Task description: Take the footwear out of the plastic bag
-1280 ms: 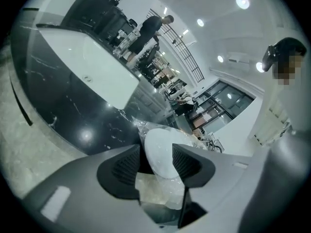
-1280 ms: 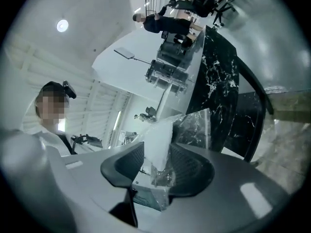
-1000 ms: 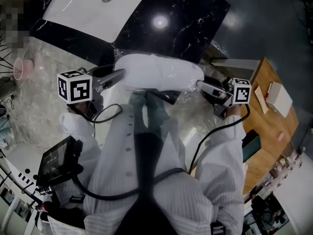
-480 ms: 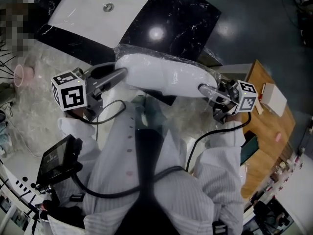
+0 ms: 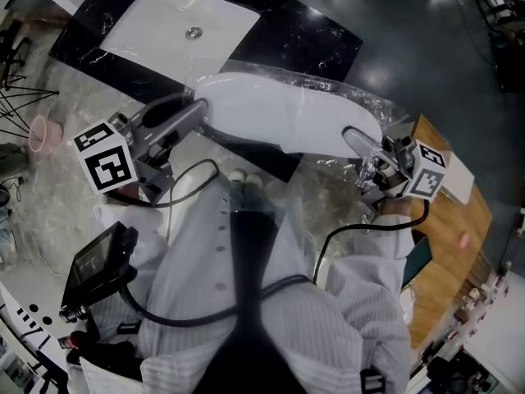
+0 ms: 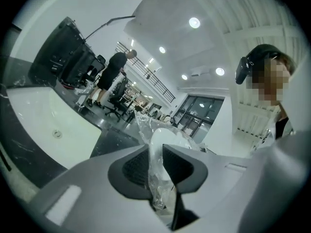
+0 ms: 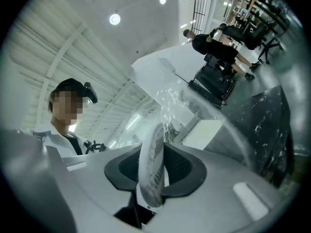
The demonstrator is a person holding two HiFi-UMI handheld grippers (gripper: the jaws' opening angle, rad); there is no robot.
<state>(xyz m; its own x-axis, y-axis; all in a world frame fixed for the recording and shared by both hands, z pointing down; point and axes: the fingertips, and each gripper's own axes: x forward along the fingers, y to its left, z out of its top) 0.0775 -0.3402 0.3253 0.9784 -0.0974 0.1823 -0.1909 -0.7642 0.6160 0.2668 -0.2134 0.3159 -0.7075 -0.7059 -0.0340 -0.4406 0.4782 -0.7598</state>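
A pair of white slippers (image 5: 279, 117) in a clear plastic bag (image 5: 361, 105) hangs in the air in front of my chest, stretched between both grippers. My left gripper (image 5: 201, 109) is at the bag's left end; its jaws are closing, and crumpled clear plastic (image 6: 158, 188) is pinched between the pads, with the white slipper (image 6: 163, 137) just beyond. My right gripper (image 5: 354, 139) is at the right end; its jaws are closing too, and the pads press on the slipper's ribbed sole edge (image 7: 150, 149) through the film.
Below the bag lies a black marble counter (image 5: 320, 43) with a white sink basin (image 5: 184, 27). A wooden table (image 5: 447, 245) stands at the right. A pink cup (image 5: 41, 134) sits at the far left. Cables run from both grippers to a device (image 5: 98, 261) at my waist.
The bagged slippers have swung out to the right and away from my chest. Both grippers have moved further apart and their jaws have come together on the bag's ends.
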